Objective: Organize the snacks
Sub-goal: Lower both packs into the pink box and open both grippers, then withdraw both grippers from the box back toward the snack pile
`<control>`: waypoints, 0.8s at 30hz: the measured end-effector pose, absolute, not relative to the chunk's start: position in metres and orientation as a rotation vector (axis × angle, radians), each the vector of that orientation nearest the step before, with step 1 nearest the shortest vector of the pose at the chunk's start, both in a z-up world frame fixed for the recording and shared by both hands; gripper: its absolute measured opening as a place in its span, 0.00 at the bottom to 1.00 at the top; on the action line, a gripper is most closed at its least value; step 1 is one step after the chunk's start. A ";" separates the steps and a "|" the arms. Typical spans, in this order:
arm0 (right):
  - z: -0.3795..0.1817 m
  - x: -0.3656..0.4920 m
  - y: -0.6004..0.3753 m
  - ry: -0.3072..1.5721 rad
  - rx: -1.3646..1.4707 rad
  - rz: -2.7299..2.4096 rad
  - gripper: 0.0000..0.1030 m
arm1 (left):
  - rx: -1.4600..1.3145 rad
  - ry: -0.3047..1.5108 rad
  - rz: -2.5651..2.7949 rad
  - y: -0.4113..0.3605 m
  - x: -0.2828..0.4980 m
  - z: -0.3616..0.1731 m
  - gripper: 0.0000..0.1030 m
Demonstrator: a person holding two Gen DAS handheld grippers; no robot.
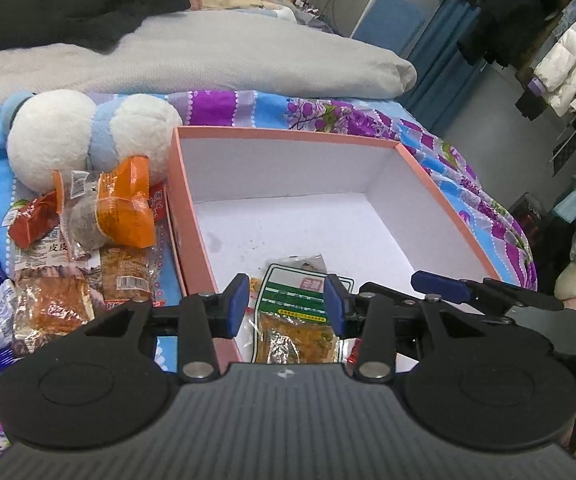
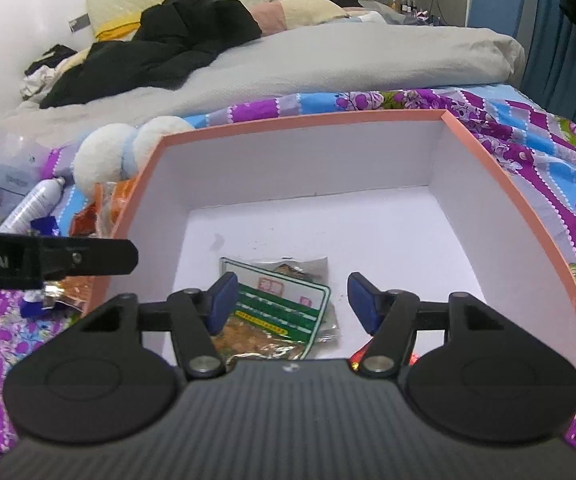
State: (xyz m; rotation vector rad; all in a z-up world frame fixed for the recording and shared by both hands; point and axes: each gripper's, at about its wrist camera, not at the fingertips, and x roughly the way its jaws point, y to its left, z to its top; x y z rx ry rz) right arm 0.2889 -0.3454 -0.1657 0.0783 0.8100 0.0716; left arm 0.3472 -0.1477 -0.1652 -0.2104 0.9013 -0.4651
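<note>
Both grippers parted and empty over the box (image 2: 487, 152): green packet (image 2: 284, 300) under right gripper (image 2: 291, 300), pile (image 1: 88, 240) nearer left gripper (image 1: 286, 300).

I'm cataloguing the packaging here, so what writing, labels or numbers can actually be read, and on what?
"bot.AI": white letters, cut off at the frame edge, on the black left gripper's finger in the right wrist view.
"皮皮": on the clear snack packet left of the pink cardboard box.
Green-and-white snack packet inside the box: print too blurred.
Barcode on brown snack packet: digits too small.
</note>
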 end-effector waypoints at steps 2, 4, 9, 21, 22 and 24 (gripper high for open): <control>-0.161 0.283 -0.343 0.798 0.079 0.077 0.61 | -0.208 0.892 -0.462 -0.146 0.339 -0.159 0.45; -0.155 0.278 -0.342 0.788 0.084 0.081 0.61 | -0.205 0.879 -0.457 -0.143 0.330 -0.152 0.45; -0.139 0.254 -0.339 0.757 0.094 0.095 0.61 | -0.227 0.842 -0.450 -0.134 0.302 -0.133 0.45; -0.114 0.191 -0.331 0.697 0.130 0.106 0.61 | -0.219 0.795 -0.431 -0.112 0.222 -0.103 0.45; -0.112 0.185 -0.330 0.693 0.132 0.109 0.61 | -0.219 0.792 -0.425 -0.109 0.215 -0.101 0.45; -0.110 0.175 -0.327 0.686 0.135 0.115 0.61 | -0.214 0.783 -0.413 -0.104 0.201 -0.097 0.45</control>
